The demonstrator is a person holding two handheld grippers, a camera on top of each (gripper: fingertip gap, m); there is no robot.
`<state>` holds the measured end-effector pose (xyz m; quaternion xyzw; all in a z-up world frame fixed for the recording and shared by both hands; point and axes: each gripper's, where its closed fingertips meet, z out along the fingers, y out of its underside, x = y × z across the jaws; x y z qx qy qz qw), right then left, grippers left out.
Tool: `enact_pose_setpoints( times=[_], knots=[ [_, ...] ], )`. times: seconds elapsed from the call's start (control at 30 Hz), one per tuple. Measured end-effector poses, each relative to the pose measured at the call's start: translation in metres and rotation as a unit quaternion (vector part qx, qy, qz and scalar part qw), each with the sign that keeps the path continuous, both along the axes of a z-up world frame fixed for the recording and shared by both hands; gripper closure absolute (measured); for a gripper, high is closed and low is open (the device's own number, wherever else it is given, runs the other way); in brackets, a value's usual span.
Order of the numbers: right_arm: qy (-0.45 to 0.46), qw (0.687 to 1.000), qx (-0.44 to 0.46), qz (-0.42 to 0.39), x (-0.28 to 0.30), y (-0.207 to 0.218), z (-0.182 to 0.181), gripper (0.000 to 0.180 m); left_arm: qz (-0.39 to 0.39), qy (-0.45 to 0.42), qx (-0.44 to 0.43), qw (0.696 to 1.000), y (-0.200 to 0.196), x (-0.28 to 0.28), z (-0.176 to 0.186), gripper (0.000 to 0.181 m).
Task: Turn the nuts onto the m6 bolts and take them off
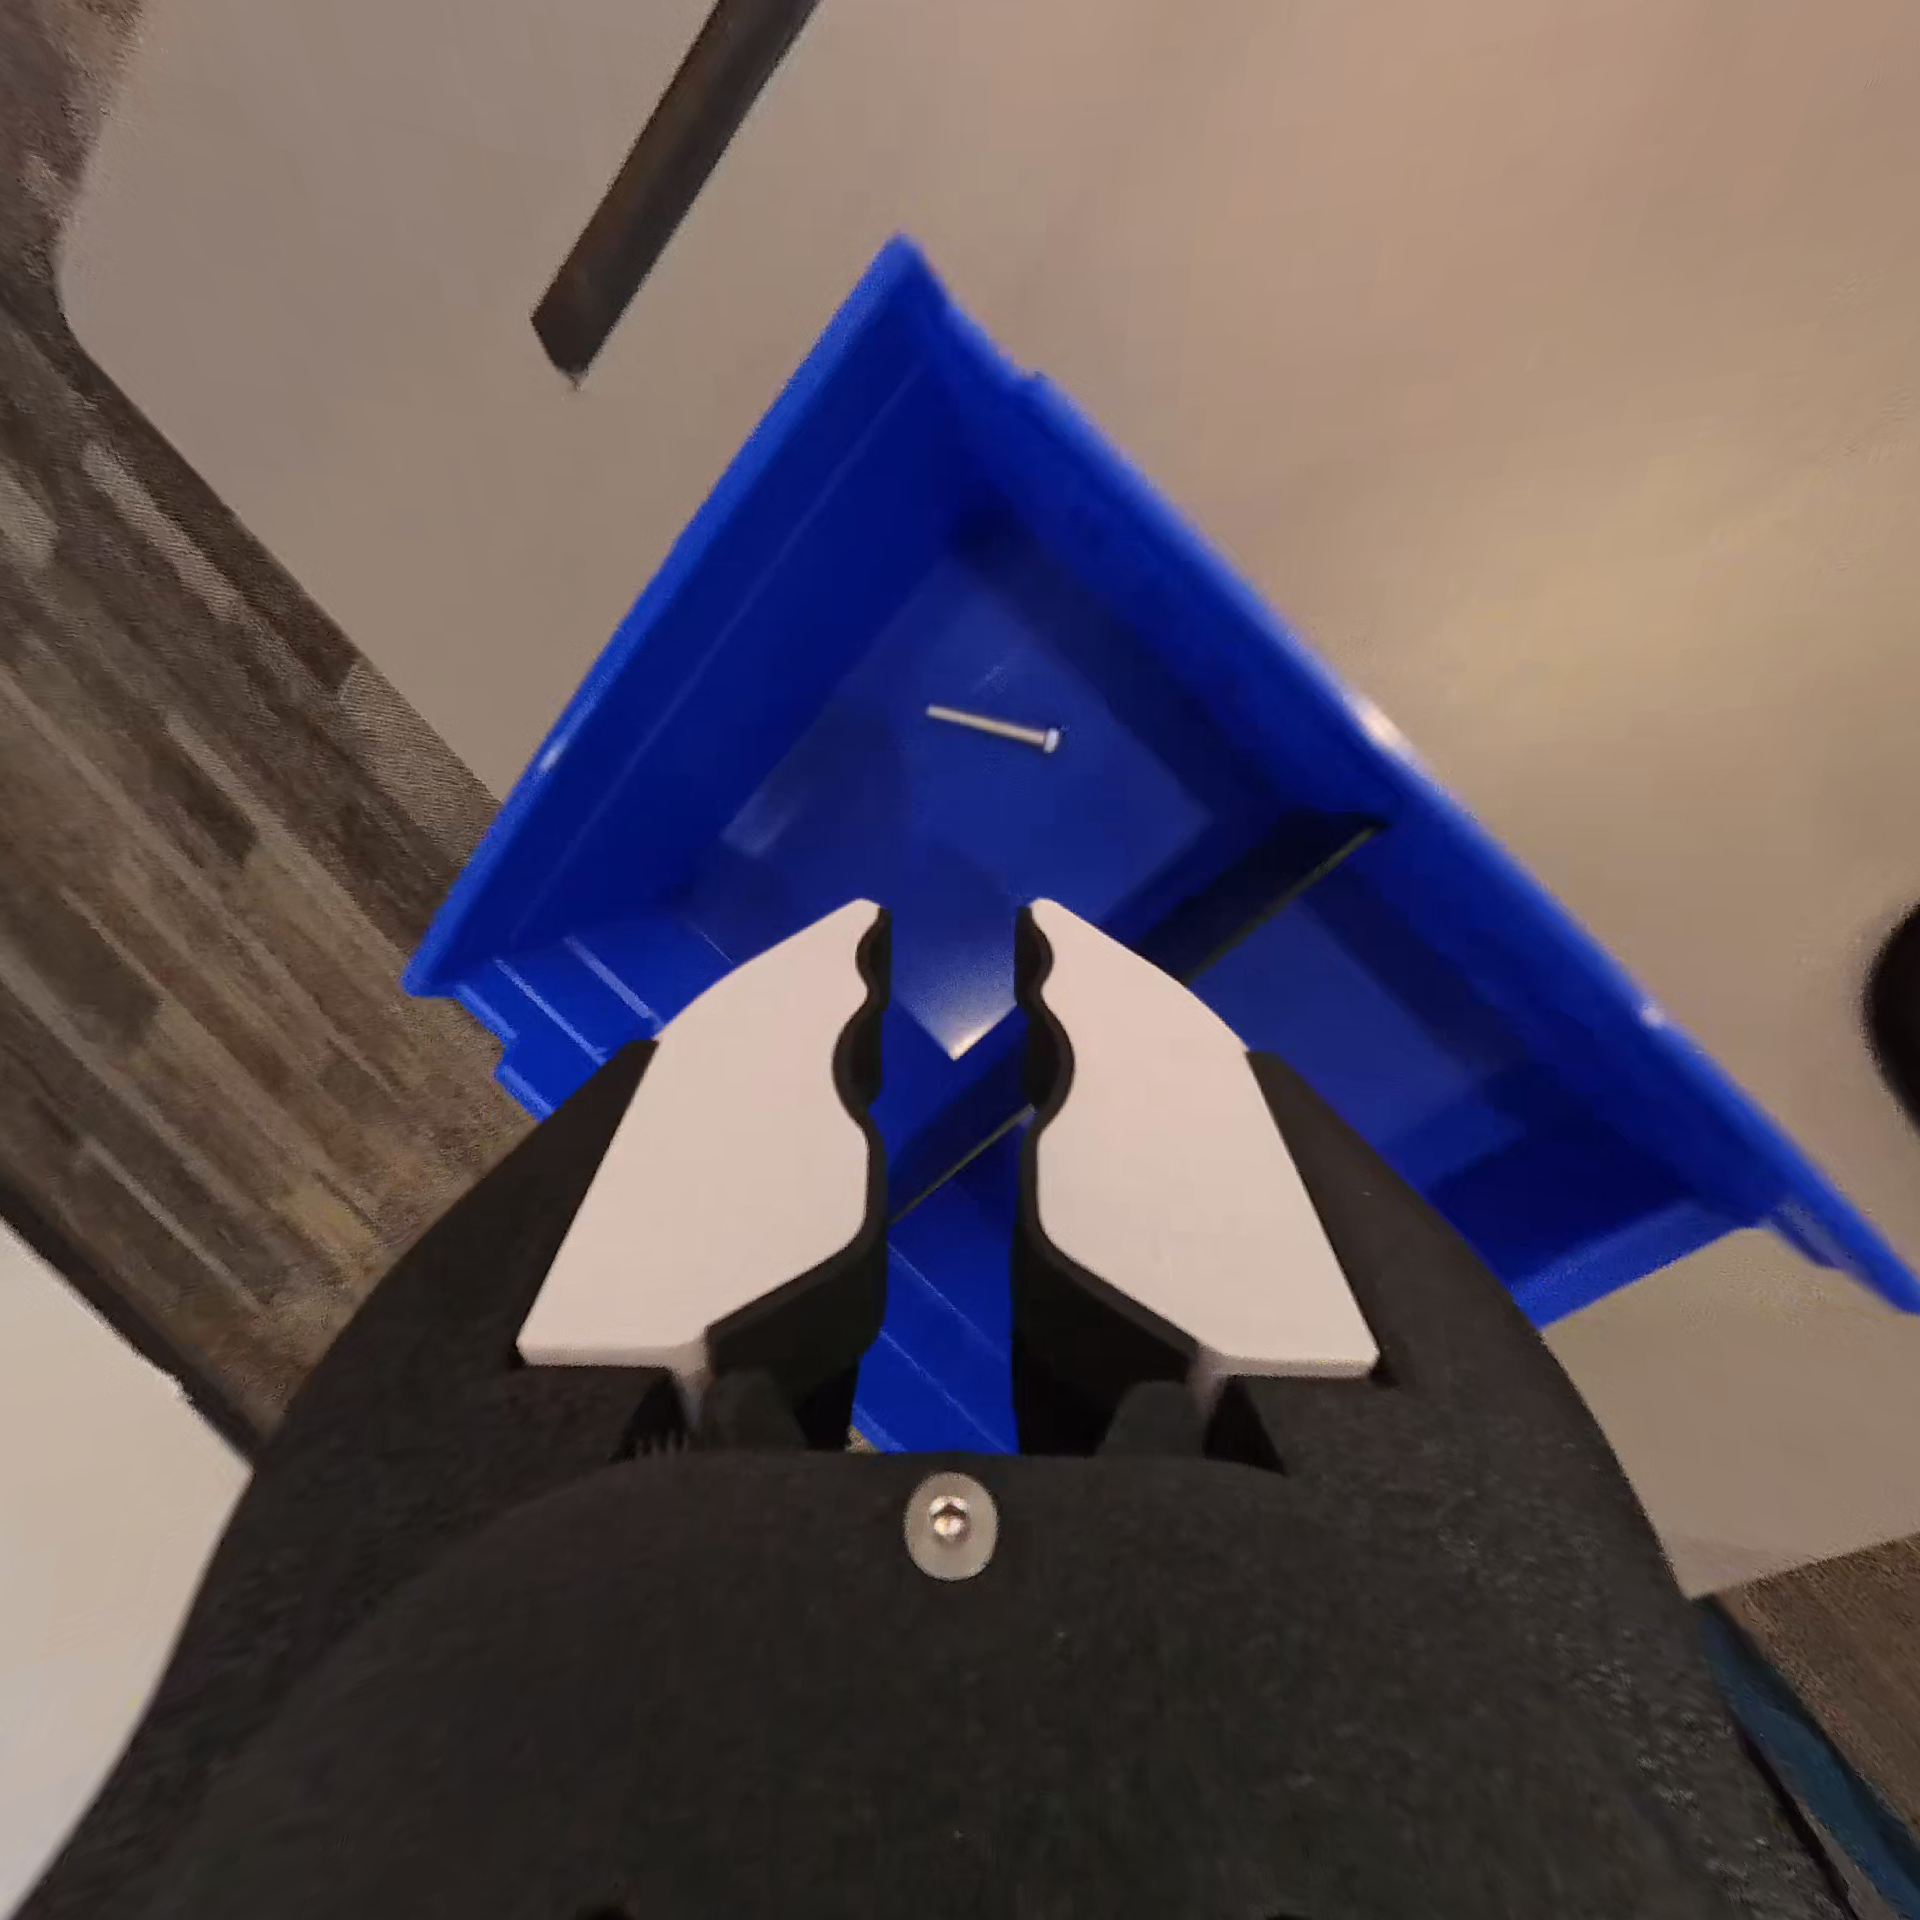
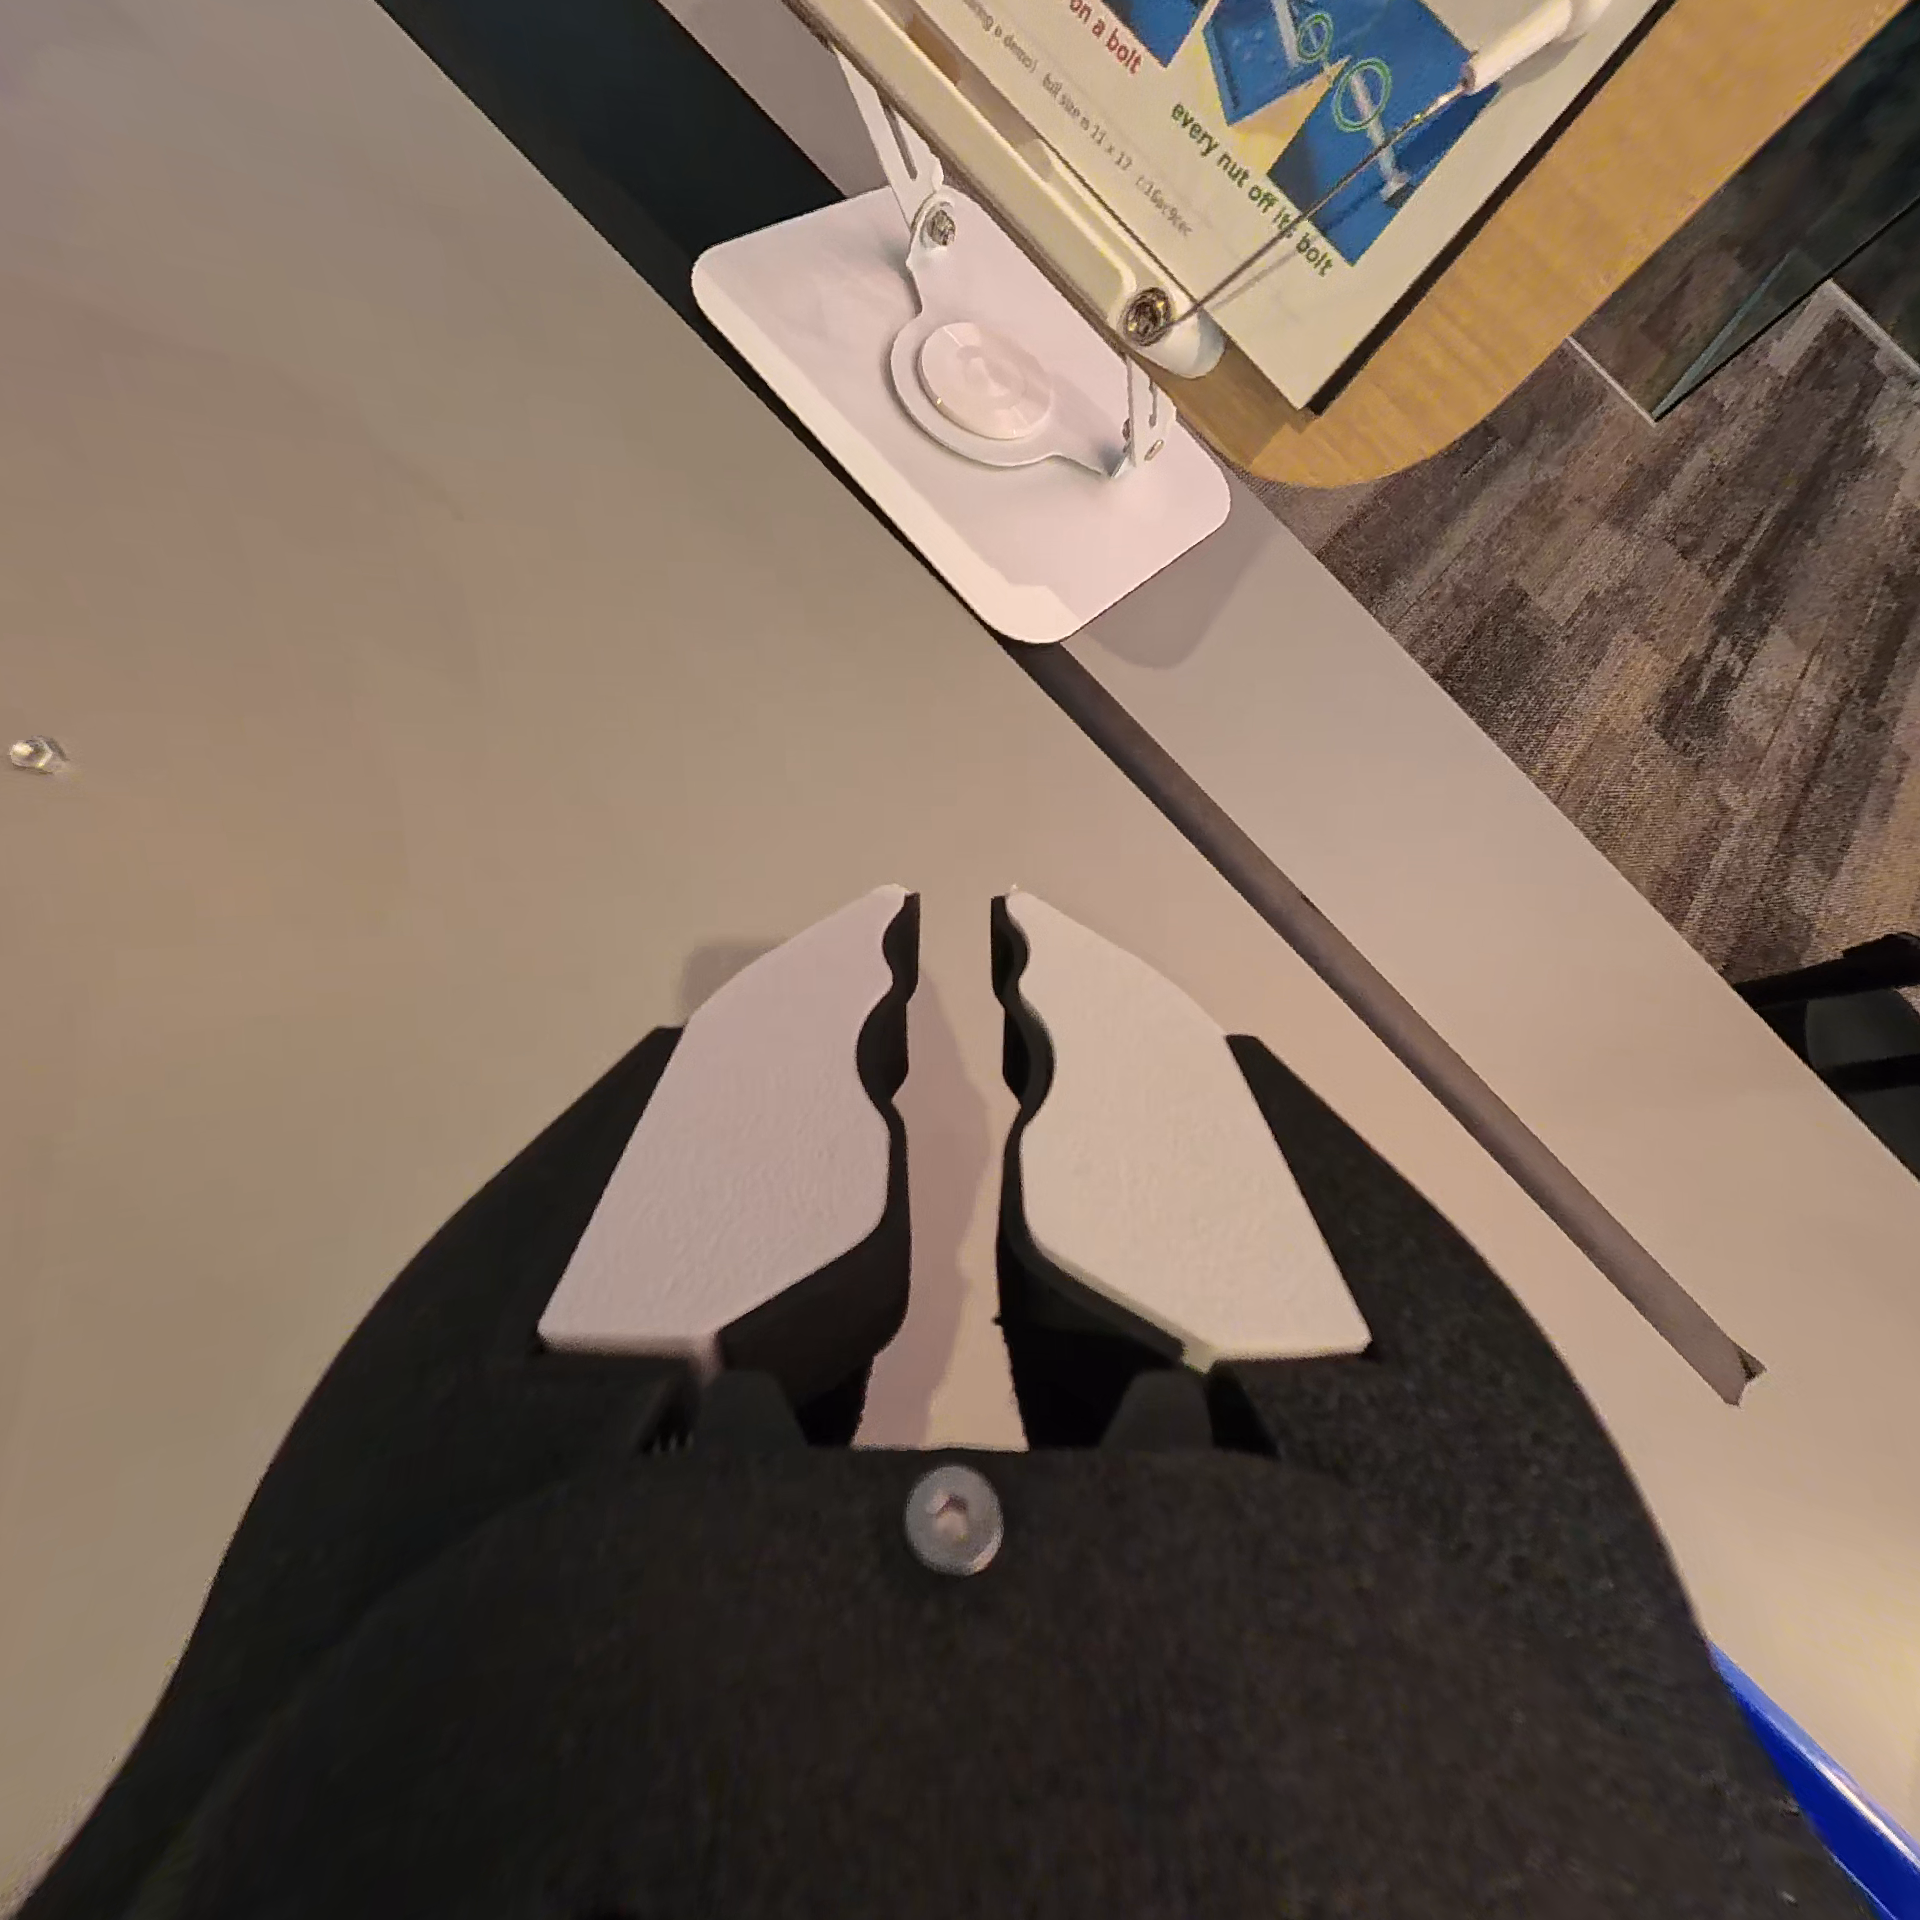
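Note:
In the left wrist view a blue plastic bin [image 1: 665,727] sits on the pale table, split by a thin divider [image 1: 1278,894]. A single silver bolt [image 1: 992,725] lies on the floor of its far compartment. My left gripper [image 1: 951,914] hovers above the bin's near side, jaws a little apart with nothing between them. In the right wrist view my right gripper [image 2: 954,896] is over bare table, jaws a little apart and empty. A small silver nut [image 2: 36,752] lies on the table far to its left.
A white stand [image 2: 966,416] at the table's far edge holds a printed instruction sheet [image 2: 1278,135]. A dark slot [image 2: 1351,997] runs along the table near the edge. Patterned carpet [image 1: 156,831] lies beyond. A dark strip [image 1: 665,177] crosses the table behind the bin. A blue bin edge [image 2: 1829,1787] shows low right. Tip to tip, the grippers are about 55 cm apart.

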<state>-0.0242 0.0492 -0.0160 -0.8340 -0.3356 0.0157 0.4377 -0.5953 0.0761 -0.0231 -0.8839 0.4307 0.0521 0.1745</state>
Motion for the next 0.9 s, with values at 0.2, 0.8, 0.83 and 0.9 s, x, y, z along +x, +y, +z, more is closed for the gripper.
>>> enact_pose_setpoints(
  times=[0.2,0.8,0.83,0.9],
  knots=[
    [-0.022,0.999,-0.011,-0.022,0.010,0.004,-0.006,0.168,0.015,-0.025,-0.035,0.999,0.010,-0.027,-0.044,0.158],
    [-0.071,0.996,-0.047,-0.030,0.005,0.008,-0.032,0.168,0.380,-0.230,-0.146,0.884,0.033,0.009,-0.103,0.153],
    [-0.067,0.996,-0.044,-0.029,0.005,0.008,-0.030,0.168,0.385,-0.230,-0.151,0.881,0.034,0.011,-0.104,0.153],
    [-0.061,0.997,-0.041,-0.028,0.005,0.008,-0.028,0.168,0.389,-0.222,-0.159,0.880,0.035,0.013,-0.108,0.151]
  ],
)
